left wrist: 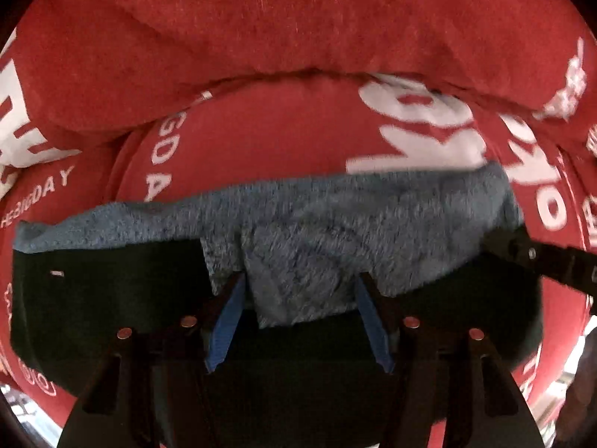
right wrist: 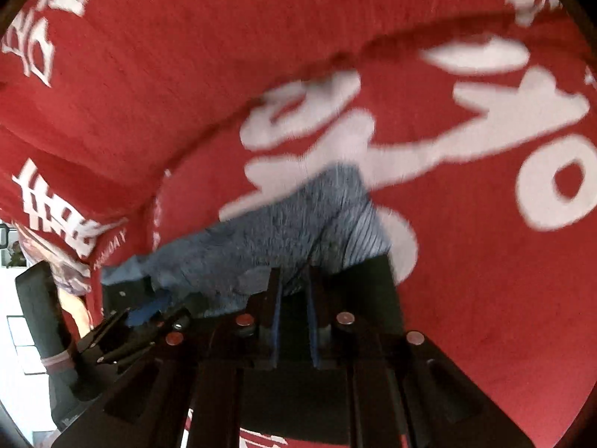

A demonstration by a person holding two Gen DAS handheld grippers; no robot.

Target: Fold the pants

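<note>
Blue-grey pants [left wrist: 298,231] between spread left tool [left wrist: 298,295], right tool [right wrist: 294,280] clamped on pants

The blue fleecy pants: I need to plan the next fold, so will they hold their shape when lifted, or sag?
The blue pants look soft and fuzzy and drape in wrinkles, so they will probably sag between the left gripper and the right gripper. The pile likely gives good grip. On the red printed cloth they may drag rather than slide.
</note>
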